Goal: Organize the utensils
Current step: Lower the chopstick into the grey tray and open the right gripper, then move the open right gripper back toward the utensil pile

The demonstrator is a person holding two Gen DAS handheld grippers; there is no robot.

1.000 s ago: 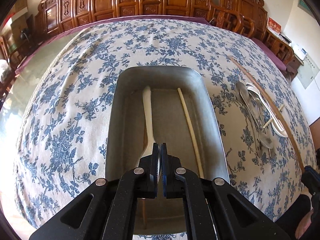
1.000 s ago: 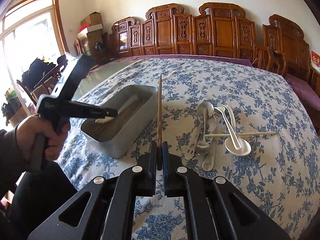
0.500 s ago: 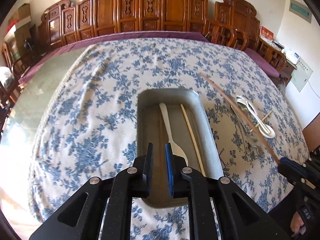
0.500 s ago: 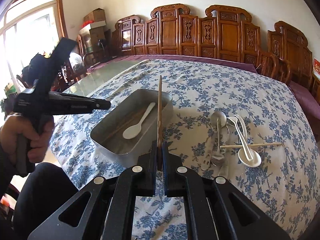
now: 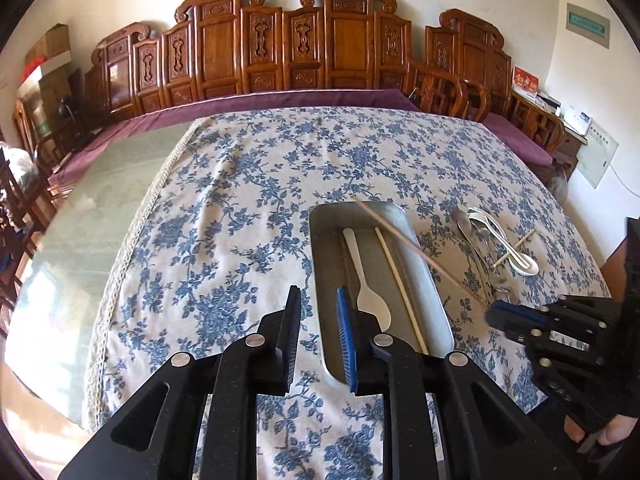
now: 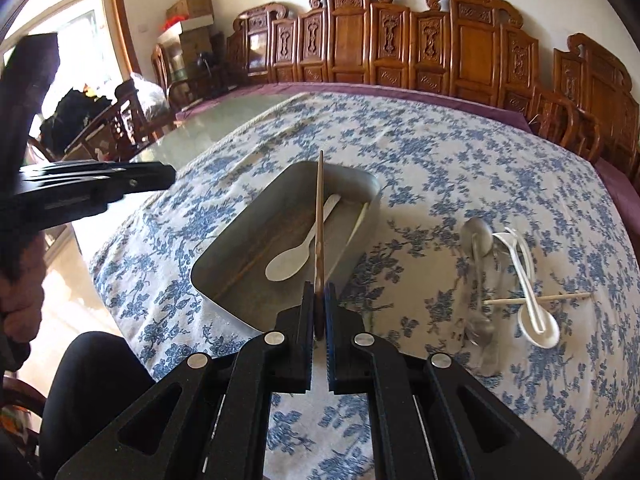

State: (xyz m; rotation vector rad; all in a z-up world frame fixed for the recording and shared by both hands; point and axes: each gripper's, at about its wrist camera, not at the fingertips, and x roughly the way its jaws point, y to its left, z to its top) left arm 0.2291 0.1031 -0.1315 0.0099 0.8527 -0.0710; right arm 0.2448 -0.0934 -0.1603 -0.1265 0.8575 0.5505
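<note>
The right gripper is clamping the thick end of a dark wooden chopstick, which is pointing forward and hanging over the open metal tray on the worktop with its blue-flowered cloth. The left gripper is hovering empty over the tray's near left corner, its jaws standing well apart.

To finish this placement well, the person would probably be turning the chopstick until it runs along the tray's length (in the left wrist view it is crossing the far right corner at a slant), lowering it close to the tray floor beside the pieces lying there, and only then spreading the jaws, so it is not bouncing off the rim.

Counting the tray: one white plastic spoon and one pale chopstick are lying lengthwise, side by side. Counting the heap on the cloth to the right of the tray, well apart from it: one white soup spoon, one pale chopstick lying across it, and several metal spoons overlapping (their exact number cannot be told).
</note>
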